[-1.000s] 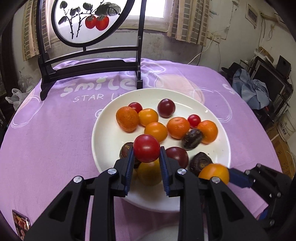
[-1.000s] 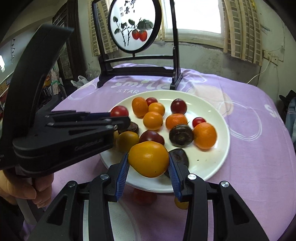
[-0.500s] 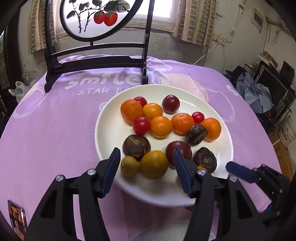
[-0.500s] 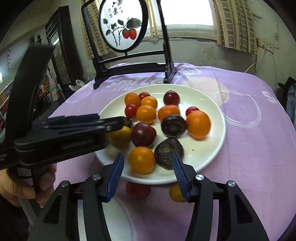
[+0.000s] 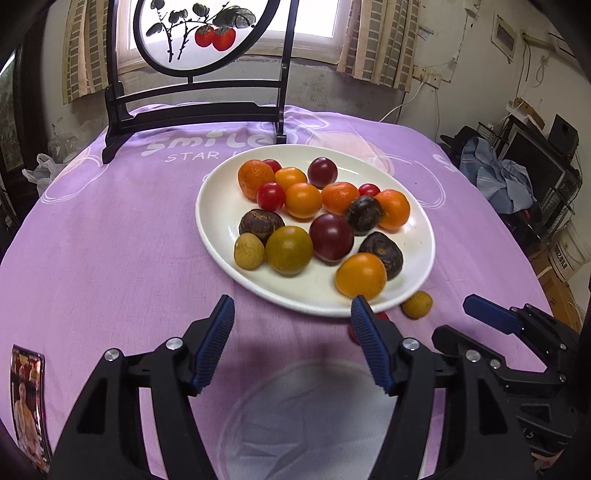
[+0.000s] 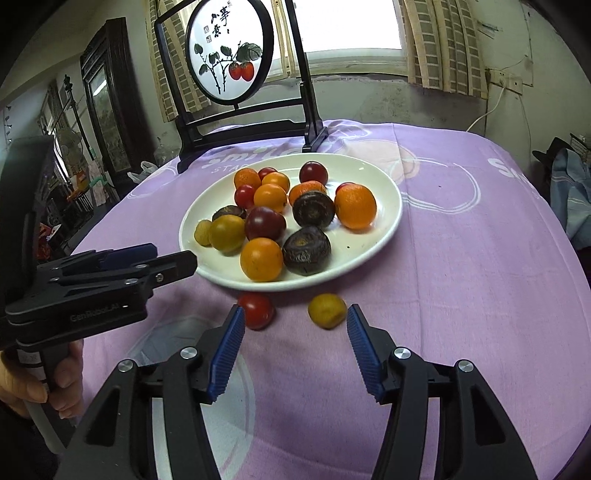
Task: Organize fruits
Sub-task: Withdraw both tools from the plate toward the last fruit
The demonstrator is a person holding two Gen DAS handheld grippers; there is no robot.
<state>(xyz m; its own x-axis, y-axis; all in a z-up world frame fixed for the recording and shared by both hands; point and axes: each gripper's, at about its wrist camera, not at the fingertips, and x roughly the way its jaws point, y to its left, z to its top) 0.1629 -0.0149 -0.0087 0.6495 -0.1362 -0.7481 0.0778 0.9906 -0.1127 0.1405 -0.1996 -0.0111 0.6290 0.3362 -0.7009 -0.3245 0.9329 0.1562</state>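
Observation:
A white plate (image 5: 221, 236) (image 6: 384, 221) on the purple cloth holds several oranges, red and yellow tomatoes, dark plums and brown water chestnuts. A red cherry tomato (image 6: 256, 310) and a small yellow-brown fruit (image 6: 327, 310) (image 5: 417, 304) lie on the cloth just in front of the plate. My left gripper (image 5: 291, 325) hovers before the plate's near rim, its jaws opening with nothing between them. My right gripper (image 6: 295, 332) is just behind the two loose fruits, jaws opening and empty. An orange tomato (image 5: 361, 275) (image 6: 261, 259) sits near the plate's front rim.
A black wooden stand with a round painted screen (image 5: 192, 33) (image 6: 229, 55) rises at the table's far side. A photo card (image 5: 27, 402) lies at the near left edge. A person's hand (image 6: 55, 384) grips the left tool. Clutter and furniture stand beyond the right edge.
Both grippers let go of their fruit onto the plate, the left a red tomato and the right an orange one, opened wide, and drew back off the plate.

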